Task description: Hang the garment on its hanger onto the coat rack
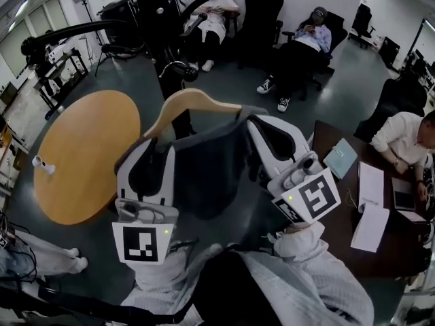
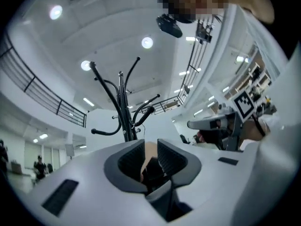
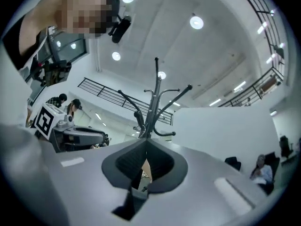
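Note:
A wooden hanger [image 1: 194, 100] carries a dark grey garment [image 1: 207, 168], held up between my two grippers in the head view. My left gripper [image 1: 158, 143] grips the hanger's left arm; in its own view [image 2: 150, 161] pale wood and dark cloth sit pinched between the pads. My right gripper [image 1: 250, 121] is at the garment's right shoulder; in its own view [image 3: 142, 157] the jaws meet at the tips, with a sliver of wood behind them. The black coat rack [image 1: 158, 19] stands just beyond the hanger, and its curved hooks rise above both grippers' jaws [image 2: 123, 112] [image 3: 153, 107].
A round wooden table [image 1: 81, 155] stands at the left. A dark desk [image 1: 340, 202] with papers and a laptop is at the right, with a person [image 1: 408, 138] seated at it. More people sit in black chairs [image 1: 306, 43] at the back. A black stand arm [image 1: 75, 32] reaches in at upper left.

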{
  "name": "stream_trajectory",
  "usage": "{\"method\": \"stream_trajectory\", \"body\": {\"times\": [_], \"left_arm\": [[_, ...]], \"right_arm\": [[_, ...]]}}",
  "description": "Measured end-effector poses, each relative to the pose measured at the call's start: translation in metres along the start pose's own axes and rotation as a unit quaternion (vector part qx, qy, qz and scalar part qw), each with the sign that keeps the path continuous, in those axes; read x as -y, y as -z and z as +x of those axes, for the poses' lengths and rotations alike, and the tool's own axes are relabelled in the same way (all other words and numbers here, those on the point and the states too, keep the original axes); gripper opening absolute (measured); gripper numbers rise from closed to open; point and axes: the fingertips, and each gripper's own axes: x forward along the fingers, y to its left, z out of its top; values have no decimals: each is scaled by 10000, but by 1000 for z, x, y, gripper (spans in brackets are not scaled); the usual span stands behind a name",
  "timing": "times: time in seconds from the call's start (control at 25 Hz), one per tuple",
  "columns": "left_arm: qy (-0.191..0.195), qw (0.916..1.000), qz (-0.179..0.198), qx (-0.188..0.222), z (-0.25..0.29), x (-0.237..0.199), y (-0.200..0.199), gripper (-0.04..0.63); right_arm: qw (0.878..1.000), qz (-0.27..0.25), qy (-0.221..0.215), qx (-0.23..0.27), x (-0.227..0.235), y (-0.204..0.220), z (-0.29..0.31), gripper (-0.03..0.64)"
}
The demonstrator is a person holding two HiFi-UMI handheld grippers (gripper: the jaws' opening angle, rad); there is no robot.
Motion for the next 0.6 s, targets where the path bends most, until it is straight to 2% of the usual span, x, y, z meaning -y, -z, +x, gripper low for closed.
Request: {"method": "stream_trajectory", "body": {"times": [0.08, 0.2, 0.28, 0.36, 0.6], "left_arm": [[20, 9974, -687, 222, 0, 4, -2, 28], [340, 9861, -1620, 150, -1, 19, 12, 6], [581, 9770, -2051, 10, -1, 30, 25, 6], [677, 9725, -2224, -141, -2, 39, 36, 6], [733, 9707, -2250, -418, 5, 55, 48, 5]], "right_arm": [[9992, 336, 189, -146, 6, 9, -11, 2], [9956, 672, 391, -527, 6, 29, -24, 2], [9936, 813, 456, -632, 3, 37, -30, 2], [9927, 866, 482, -690, -4, 41, -35, 2], [9918, 600, 499, -1015, -18, 53, -40, 2]]}}
